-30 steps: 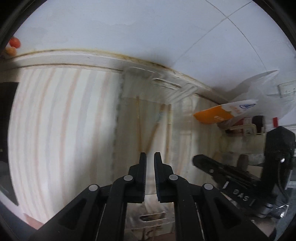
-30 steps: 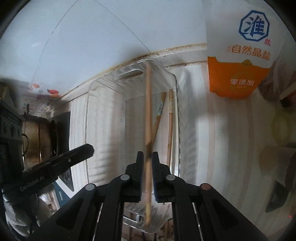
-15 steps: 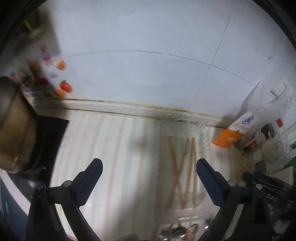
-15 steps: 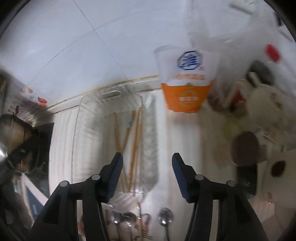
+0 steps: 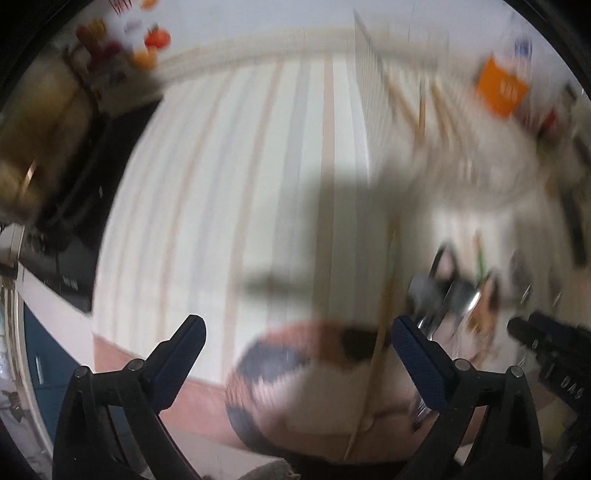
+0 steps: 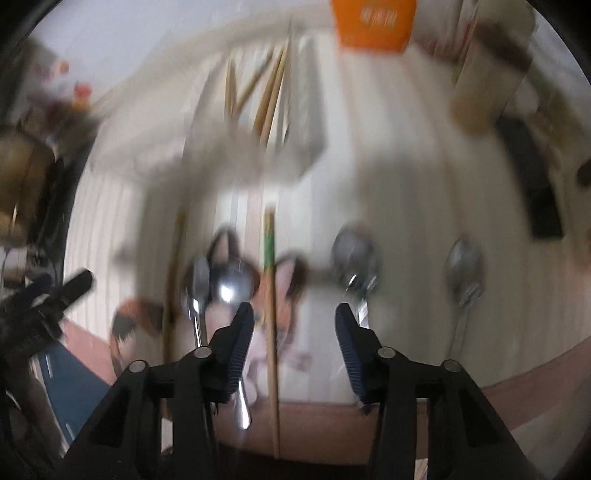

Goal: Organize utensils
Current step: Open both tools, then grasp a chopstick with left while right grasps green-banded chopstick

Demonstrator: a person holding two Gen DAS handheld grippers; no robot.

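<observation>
Both views are motion-blurred. My right gripper (image 6: 293,319) is open and empty above the near table edge. Below it lie a green-banded chopstick (image 6: 270,295), another chopstick (image 6: 170,280) to its left, and several metal spoons (image 6: 229,284) (image 6: 354,258) (image 6: 463,267). The clear tray (image 6: 306,122) with several chopsticks (image 6: 269,99) sits farther back. My left gripper (image 5: 297,338) is wide open and empty over the near edge, with a chopstick (image 5: 382,310) beside its right finger. The tray (image 5: 364,85) shows at the upper right there.
An orange-and-white salt bag (image 6: 373,22) stands behind the tray, also in the left wrist view (image 5: 500,88). A pot (image 5: 26,147) on a dark stove sits at the left. Jars and bottles (image 6: 487,74) crowd the right. A patterned mat (image 5: 295,387) lies at the table's front.
Both grippers pulled back from the tray toward the near table edge. The right one let go of its chopstick in the tray and opened; the left one opened wide.
</observation>
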